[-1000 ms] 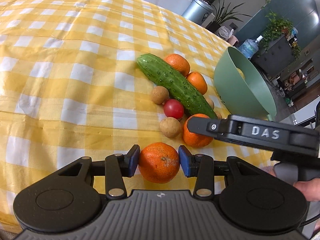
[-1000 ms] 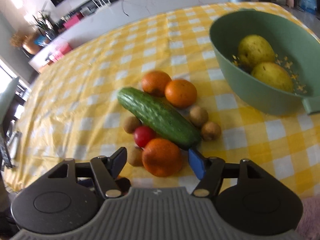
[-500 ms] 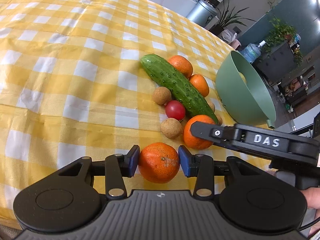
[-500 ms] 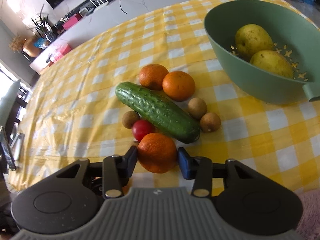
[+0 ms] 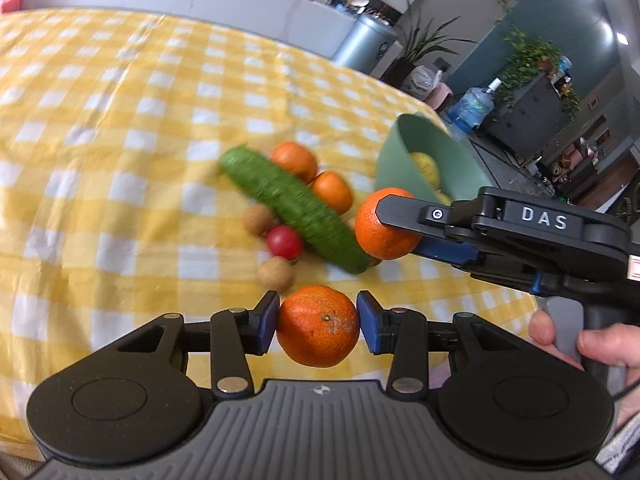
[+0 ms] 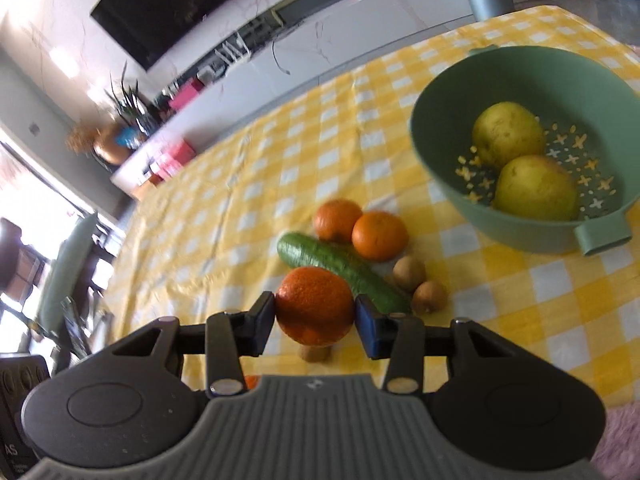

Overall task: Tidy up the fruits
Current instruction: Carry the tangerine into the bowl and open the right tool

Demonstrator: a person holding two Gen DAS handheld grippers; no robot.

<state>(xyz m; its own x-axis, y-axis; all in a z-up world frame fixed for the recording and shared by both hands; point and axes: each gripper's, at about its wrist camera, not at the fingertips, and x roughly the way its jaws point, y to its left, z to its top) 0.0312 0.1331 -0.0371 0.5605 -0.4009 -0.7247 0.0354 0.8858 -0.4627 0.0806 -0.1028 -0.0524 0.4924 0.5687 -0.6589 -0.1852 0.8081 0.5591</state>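
Observation:
My left gripper [image 5: 318, 328] is shut on an orange tangerine [image 5: 318, 332] and holds it above the yellow checked cloth. My right gripper [image 6: 315, 322] is shut on a second tangerine [image 6: 314, 310], lifted off the table; it also shows in the left wrist view [image 5: 382, 226]. On the cloth lie a cucumber [image 6: 344, 272], two more tangerines [image 6: 378, 236], a red tomato [image 5: 284, 242] and small brown fruits [image 6: 409, 273]. A green colander bowl [image 6: 448, 184] at the right holds two yellow pears [image 6: 506, 134].
The table edge runs just below both grippers. A person's hand [image 5: 584, 342] holds the right gripper's handle. A counter, bin and plants stand beyond the table's far side.
Both grippers have risen from the cloth with their tangerines. The right gripper closed on its tangerine a second ago and now carries it higher, nearer the bowl.

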